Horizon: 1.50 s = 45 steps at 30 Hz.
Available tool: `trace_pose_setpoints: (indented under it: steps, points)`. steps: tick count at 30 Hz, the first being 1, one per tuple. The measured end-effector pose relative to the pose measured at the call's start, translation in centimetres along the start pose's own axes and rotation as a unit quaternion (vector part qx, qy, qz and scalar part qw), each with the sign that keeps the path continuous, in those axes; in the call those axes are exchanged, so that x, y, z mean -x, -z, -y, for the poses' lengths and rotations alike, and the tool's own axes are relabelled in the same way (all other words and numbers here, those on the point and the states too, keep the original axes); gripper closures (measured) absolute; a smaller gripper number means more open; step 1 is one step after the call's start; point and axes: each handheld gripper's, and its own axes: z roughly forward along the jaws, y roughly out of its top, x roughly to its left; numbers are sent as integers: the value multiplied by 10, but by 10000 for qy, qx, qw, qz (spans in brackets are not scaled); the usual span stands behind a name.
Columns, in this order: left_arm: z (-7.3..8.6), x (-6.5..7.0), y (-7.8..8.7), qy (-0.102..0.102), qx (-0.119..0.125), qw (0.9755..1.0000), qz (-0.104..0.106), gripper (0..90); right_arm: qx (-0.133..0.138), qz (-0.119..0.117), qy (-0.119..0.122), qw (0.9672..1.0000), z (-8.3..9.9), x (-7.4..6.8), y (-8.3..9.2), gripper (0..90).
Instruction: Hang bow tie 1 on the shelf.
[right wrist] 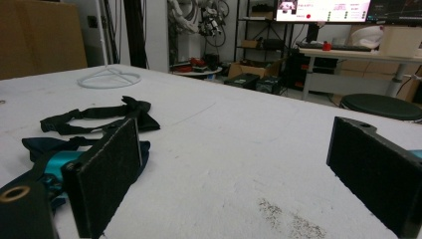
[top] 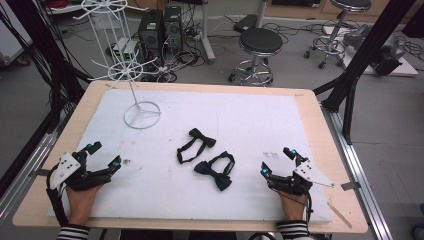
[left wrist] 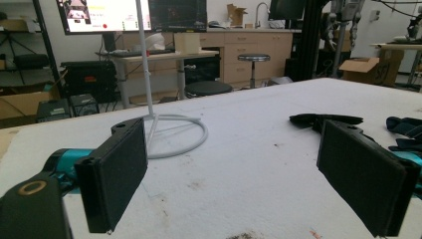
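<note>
Two bow ties lie near the middle of the white foam sheet [top: 250, 115]. The black bow tie [top: 196, 142] is farther back, its strap looped toward me. Just right of it and nearer lies the dark navy bow tie [top: 217, 168]. My left gripper [top: 105, 155] rests open at the front left, well left of both ties, with nothing between its pads [left wrist: 117, 174]. At the front right my right gripper [top: 277, 161] is open and empty, a short way right of the navy tie. In the right gripper view the navy tie [right wrist: 45, 144] lies behind the left pad [right wrist: 104, 174], the black tie [right wrist: 99, 117] beyond.
A tall white wire rack stands on a ring base [top: 142, 115] at the back left of the sheet. Bare wooden table edge [top: 320, 125] frames the foam. Stools [top: 259, 42], computers and cables sit on the floor beyond the table.
</note>
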Motion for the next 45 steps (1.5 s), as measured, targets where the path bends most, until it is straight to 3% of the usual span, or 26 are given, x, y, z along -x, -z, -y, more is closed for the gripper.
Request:
trace_pose_setpoints:
  steps: [12, 18, 24, 38, 42, 45]
  points:
    - [0, 0, 0, -19, -1, 10000, 13, 129, -29, -8, -44, 10000, -1, 2, -1, 64]
    - [0, 0, 0, -26, -6, 10000, 15, 129, -46, -19, -197, 9998, -2, 4, -1, 64]
    - [0, 0, 0, -34, 3, 10000, 13, 129, -11, -94, -118, 9999, -13, 4, 1, 65]
    - [0, 0, 0, -26, 0, 10000, 6, 129, -434, -471, 198, 9977, -53, -4, -8, 65]
    - [0, 0, 0, -25, 6, 10000, 1, 129, -645, -630, 311, 9954, -63, -8, -14, 65]
    - [0, 0, 0, -35, 5, 10000, 10, 129, -809, -765, 260, 9934, -68, -9, -19, 65]
